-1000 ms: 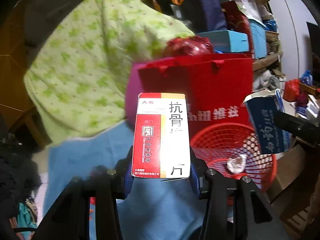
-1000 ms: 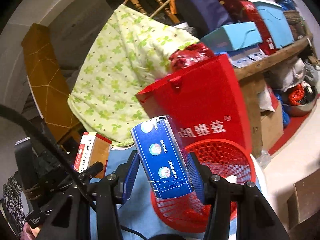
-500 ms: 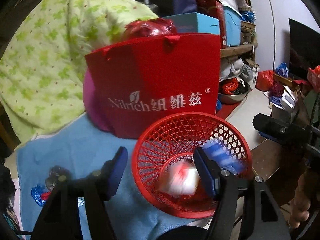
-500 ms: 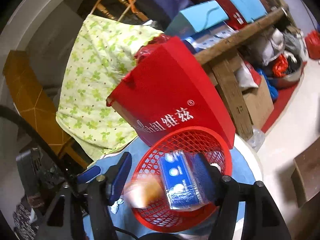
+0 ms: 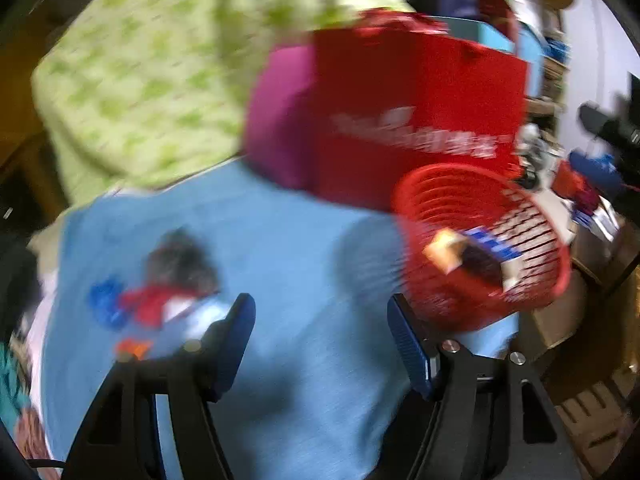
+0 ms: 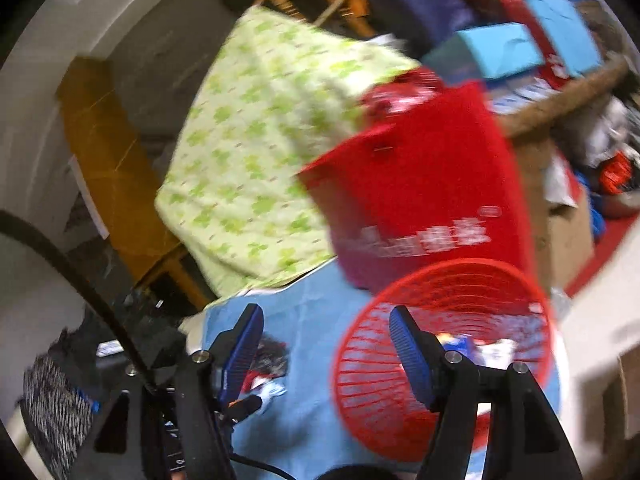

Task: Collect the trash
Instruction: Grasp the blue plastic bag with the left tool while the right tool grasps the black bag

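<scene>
Both grippers are empty with jaws spread wide, and what matters now is the little heap of wrappers (image 5: 160, 296) left on the blue cloth (image 5: 304, 264). Taking the red mesh basket (image 5: 480, 248) as the landmark, the heap lies on the far side of the cloth from it, well apart, ahead and to the left of the left gripper (image 5: 320, 320), almost touching its left finger in that view. The left gripper looks the nearer of the two; the right gripper (image 6: 326, 340) hangs at the basket's rim, with the same scraps (image 6: 268, 364) showing just behind its left finger. The heap is too blurred to give a long axis; it reads as a loose clump of dark, red and blue pieces. The basket sits in front of the red paper bag (image 5: 416, 120), and a red-and-white carton (image 5: 444, 250) and a blue carton (image 5: 492, 250) lie inside it. A second ago each gripper was clamped on one of those cartons above the basket; half a second ago they were dropping in; now both views have swung away from the basket toward the heap, smeared with motion
</scene>
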The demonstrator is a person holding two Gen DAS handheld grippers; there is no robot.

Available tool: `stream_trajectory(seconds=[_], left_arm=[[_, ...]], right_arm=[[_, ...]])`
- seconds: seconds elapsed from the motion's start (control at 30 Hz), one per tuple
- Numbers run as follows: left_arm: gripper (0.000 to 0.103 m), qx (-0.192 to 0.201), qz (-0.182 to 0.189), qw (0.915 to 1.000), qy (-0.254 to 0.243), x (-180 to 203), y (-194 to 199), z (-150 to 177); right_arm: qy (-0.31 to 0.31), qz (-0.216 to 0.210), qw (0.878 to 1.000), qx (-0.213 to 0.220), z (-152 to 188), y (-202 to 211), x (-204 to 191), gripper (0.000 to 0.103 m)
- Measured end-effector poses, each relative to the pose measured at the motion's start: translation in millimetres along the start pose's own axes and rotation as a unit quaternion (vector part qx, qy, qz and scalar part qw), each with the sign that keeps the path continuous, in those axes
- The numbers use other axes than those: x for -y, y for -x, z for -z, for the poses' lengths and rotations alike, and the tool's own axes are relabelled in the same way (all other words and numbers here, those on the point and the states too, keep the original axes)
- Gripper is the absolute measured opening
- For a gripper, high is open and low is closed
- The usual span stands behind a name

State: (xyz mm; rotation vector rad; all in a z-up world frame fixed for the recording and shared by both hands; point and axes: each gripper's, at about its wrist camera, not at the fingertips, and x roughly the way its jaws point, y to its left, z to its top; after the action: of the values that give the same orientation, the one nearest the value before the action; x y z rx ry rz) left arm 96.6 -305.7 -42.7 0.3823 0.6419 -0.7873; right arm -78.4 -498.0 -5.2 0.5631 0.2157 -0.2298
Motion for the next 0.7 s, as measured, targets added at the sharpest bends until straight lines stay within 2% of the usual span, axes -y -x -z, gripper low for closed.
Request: stream_trajectory(seconds=[0.1, 0.17, 0.33, 0.43, 0.53, 0.63, 0.7], left_arm=[[0.069, -0.014, -0.040, 0.9979, 0.048, -57.7, 6.6, 30.1], [0.069, -0.025, -0.075, 0.9932, 0.086, -99.6, 10.9, 52.9], [0.069, -0.047, -0.153, 0.9738, 0.161, -186.6, 22.0, 104.9], [0.069, -0.051, -0.169, 0.9644, 0.197, -221.8, 26.4, 124.7], [0.069, -0.051, -0.176, 0.9597, 0.213, -239.6, 23.7, 132.5], [0.069, -0.057, -0.171, 0.9587, 0.220, -250.4, 13.8, 137.1], [0.069, -0.062, -0.168, 0.9591, 0.219, -254.2, 2.8, 134.1]], right_arm=[[0.027, -0.026, 0.999, -0.032, 9.4, -26.1, -34.2, 0.069], [0.041, -0.040, 0.997, -0.058, 19.9, -46.9, -54.3, 0.069], [0.054, -0.064, 0.986, -0.147, 57.3, -119.4, -93.1, 0.069], [0.048, -0.059, 0.976, -0.204, 83.0, -165.8, -98.3, 0.069], [0.041, -0.031, 0.962, -0.268, 111.8, -221.9, -98.1, 0.069], [0.025, -0.021, 0.952, -0.304, 130.7, -263.7, -92.1, 0.068], [0.022, -0.016, 0.953, -0.301, 136.7, -281.2, -89.6, 0.068]])
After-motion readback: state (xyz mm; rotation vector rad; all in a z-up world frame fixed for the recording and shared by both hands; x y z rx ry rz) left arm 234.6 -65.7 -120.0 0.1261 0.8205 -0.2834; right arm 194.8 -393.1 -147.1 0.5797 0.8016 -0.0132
